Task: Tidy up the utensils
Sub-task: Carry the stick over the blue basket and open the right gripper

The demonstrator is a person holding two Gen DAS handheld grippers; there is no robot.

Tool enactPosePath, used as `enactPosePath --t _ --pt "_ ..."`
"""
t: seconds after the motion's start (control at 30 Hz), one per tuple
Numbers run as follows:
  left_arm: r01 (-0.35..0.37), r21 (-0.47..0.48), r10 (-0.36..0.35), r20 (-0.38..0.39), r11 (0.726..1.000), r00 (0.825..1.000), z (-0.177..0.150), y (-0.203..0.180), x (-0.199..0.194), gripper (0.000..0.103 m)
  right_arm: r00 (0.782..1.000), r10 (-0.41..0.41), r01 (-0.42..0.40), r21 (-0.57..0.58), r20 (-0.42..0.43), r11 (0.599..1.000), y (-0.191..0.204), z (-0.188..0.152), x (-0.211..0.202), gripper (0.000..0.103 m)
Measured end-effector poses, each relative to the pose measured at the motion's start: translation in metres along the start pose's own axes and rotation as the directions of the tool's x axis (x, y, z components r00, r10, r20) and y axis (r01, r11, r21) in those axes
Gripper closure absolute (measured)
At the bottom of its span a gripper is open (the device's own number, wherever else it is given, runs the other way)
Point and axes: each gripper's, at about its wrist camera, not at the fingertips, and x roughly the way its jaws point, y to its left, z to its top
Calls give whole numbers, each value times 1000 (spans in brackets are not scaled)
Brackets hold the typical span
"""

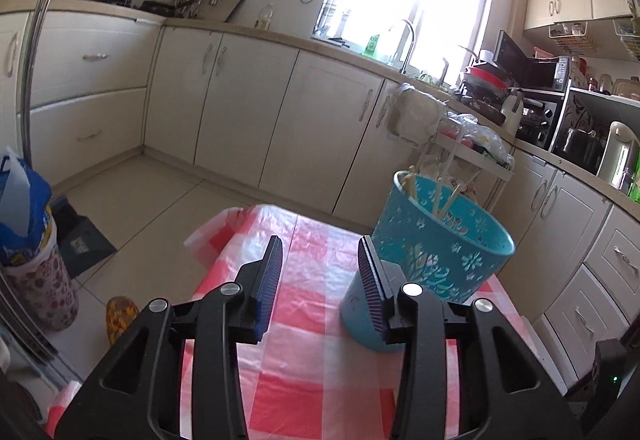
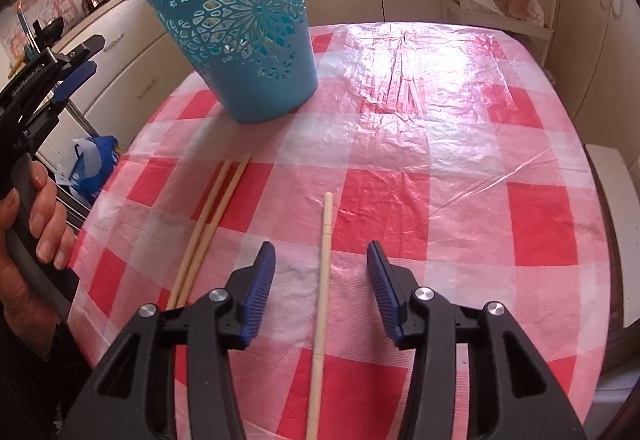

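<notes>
The right hand-held gripper, open, straddles a chopstick whose near end seems cut off.

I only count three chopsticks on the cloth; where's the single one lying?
In the right wrist view, the single chopstick lies between the right gripper's open jaws, right of the chopstick pair.

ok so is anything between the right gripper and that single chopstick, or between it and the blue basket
Nothing visible. The single chopstick lies on the checked tablecloth between the open right gripper fingers, untouched. The cloth from it to the blue basket is bare; the chopstick pair lies off to the side.
</notes>
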Motion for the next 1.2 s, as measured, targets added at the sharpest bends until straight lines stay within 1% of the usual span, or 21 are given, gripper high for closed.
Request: enactPosePath --t 0.03,0.07,0.1,0.17,0.2,0.27,0.33,0.4,0.43,0.5,0.57,0.6,0.7,0.73,0.83,0.9,0.93,0.97,1.07,1.13,1.2 --pt "1 -18 -1 -12 1000 1000 -5 5 0 66 1000 -10 10 -7 -5 1000 0 0 1 58" --pt "2 -30 -2 -18 1000 1000 -10 9 0 66 1000 -27 27 -18 -11 999 1 -1 2 65" --pt "3 -38 -4 -20 999 1000 -14 13 -1 66 999 -45 45 -33 -8 998 2 -1 1 67" --pt "6 -51 -7 -23 999 1000 -19 17 -2 66 995 -99 98 -80 -8 992 6 -2 3 80" --pt "9 -59 -10 -24 998 1000 -21 20 -2 66 992 -125 124 -110 -5 986 9 -3 4 83" --pt "14 -70 -16 -27 997 1000 -25 23 -1 65 991 -132 129 -149 -6 980 15 -4 4 96" --pt "24 -85 -27 -32 996 999 -29 26 0 63 989 -145 145 -153 5 978 17 -4 4 97" --pt "35 -95 -39 -39 995 998 -32 27 3 62 994 -101 104 -78 39 992 10 -1 -5 97" --pt "41 -107 -46 -45 993 998 -35 30 3 62 995 -75 78 -44 68 996 6 1 -13 97" --pt "50 -133 -56 -39 990 998 -36 34 3 61 987 -14 11 18 162 1000 5 10 -34 97" --pt "52 -151 -58 -37 987 998 -37 38 3 60 959 50 -66 51 278 997 8 25 -58 97" --pt "52 -156 -59 -38 986 998 -37 40 4 59 940 71 -93 53 333 994 11 34 -69 97" --pt "56 -165 -62 -34 985 997 -38 41 3 57 850 126 -176 50 511 983 22 69 -103 97" --pt "57 -167 -64 -32 984 997 -38 42 2 57 809 137 -201 49 571 978 26 84 -113 97" --pt "61 -179 -67 -29 982 997 -38 43 2 56 708 143 -242 47 691 969 38 128 -129 97" --pt "63 -192 -69 -26 979 997 -38 45 2 56 665 125 -234 46 737 971 45 156 -130 97" --pt "65 -196 -71 -25 978 997 -39 46 2 56 651 118 -233 49 750 971 48 172 -126 97" --pt "67 -198 -74 -24 978 997 -38 47 2 56 645 107 -233 61 756 971 48 185 -122 97" --pt "78 -194 -83 -20 978 996 -39 46 1 56 638 60 -207 96 768 974 47 214 -106 97" --pt "84 -196 -90 -22 977 996 -38 46 1 56 656 41 -193 116 753 974 44 225 -93 97" --pt "89 -198 -96 -24 976 995 -38 46 2 55 685 18 -170 136 728 976 41 233 -79 97"
